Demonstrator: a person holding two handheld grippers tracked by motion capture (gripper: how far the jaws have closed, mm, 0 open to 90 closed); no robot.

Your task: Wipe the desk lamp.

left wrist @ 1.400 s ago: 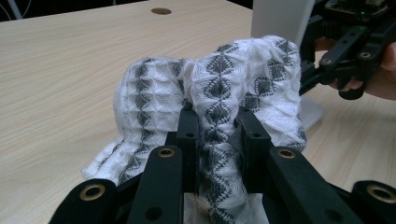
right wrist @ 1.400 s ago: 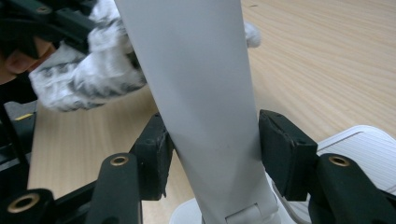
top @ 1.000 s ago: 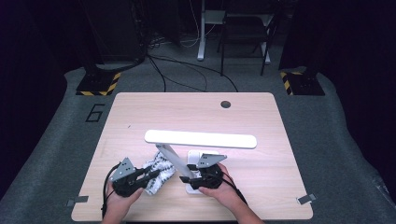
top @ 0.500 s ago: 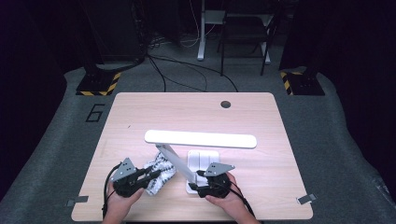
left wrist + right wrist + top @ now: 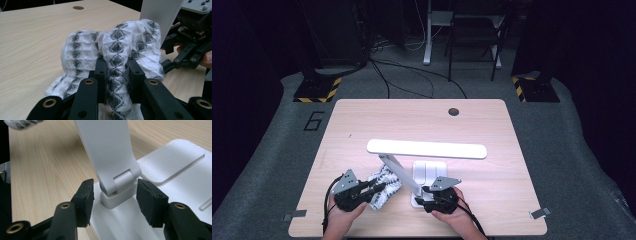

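Dark carpet and cables surrounded the pale wooden table [image 5: 362, 125], where both hands rested at the near edge. Low at the left, the left gripper [image 5: 115, 68] had its jaws pinched tight on a white cloth with grey diamonds [image 5: 117, 45], bunched beside the lamp's slanted arm. The right gripper [image 5: 113, 195] was spread wide, jaws straddling the hinge [image 5: 120, 182] of the white desk lamp [image 5: 427, 149] without touching it.

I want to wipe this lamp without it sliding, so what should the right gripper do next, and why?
Probably close the right gripper on the lamp's hinge. Its jaws stand open on either side of the hinge at the foot of the lamp arm, not yet touching it. The left gripper is already shut on the patterned cloth beside that arm, so steadying the lamp looks like the step left before wiping.
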